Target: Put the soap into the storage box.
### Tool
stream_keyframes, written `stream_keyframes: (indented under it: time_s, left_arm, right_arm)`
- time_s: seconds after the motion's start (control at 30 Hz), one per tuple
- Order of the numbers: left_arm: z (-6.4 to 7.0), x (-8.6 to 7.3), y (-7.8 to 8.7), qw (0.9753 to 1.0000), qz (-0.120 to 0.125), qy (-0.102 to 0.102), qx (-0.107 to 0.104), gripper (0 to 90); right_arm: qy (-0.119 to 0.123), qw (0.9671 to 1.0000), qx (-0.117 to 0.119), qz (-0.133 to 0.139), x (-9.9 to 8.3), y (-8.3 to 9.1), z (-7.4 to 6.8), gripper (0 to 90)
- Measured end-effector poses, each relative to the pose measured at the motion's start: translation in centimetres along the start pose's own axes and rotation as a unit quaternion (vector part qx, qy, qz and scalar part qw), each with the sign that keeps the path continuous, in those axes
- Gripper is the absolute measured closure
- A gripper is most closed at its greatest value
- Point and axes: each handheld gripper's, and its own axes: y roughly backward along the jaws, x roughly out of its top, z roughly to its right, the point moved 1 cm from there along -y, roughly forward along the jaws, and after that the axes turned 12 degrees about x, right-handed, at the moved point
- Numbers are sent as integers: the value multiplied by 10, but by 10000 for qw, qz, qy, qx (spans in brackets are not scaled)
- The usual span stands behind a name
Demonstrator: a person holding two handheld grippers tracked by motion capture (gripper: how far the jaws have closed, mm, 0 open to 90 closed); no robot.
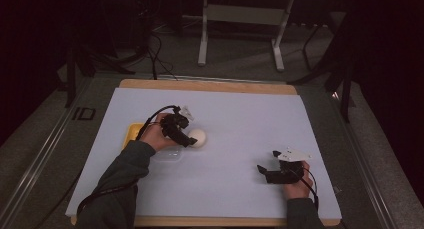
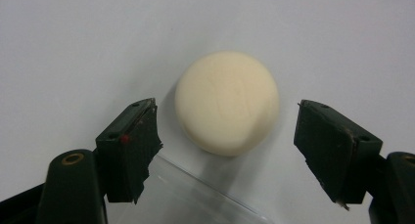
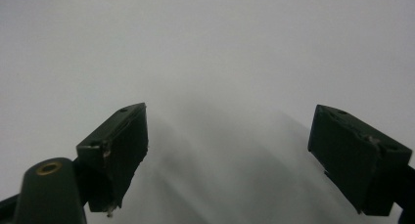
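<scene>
Both grippers' fingers wide apart, left gripper (image 2: 227,136) just short of the cream bun (image 2: 227,102), right gripper (image 3: 227,155) over bare table (image 1: 240,109).

Wide gap between the spread jaws of the left gripper (image 2: 227,136), with the round cream-white ball (image 2: 227,102) just ahead, untouched on either side. Rim of a clear plastic container (image 2: 195,194) right below those jaws, yellow tray (image 1: 133,131) close behind. Bare white table sheet (image 1: 250,124) ahead of the spread right gripper (image 1: 268,165), nothing between the jaws.
</scene>
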Motion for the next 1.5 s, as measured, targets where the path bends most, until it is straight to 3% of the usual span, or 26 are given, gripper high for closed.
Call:
stream_keyframes:
  time_s: [0.27, 0.77, 1.2, 1.5]
  left_arm:
    - [-3, -1, -5, 9999, -74, 82, -49, 247]
    - [1, 5, -16, 9996, -169, 40, -235, 161]
    - [4, 13, -30, 9986, -444, -66, -283, 155]
    - [5, 16, -42, 9960, -820, -154, -322, 160]
  right_arm:
    - [-5, 10000, -4, 8, 0, 0, 0, 150]
    - [14, 10000, 0, -10, 0, 0, 0, 150]
    - [13, 10000, 5, -8, 0, 0, 0, 150]
    - [14, 10000, 9, -12, 0, 0, 0, 150]
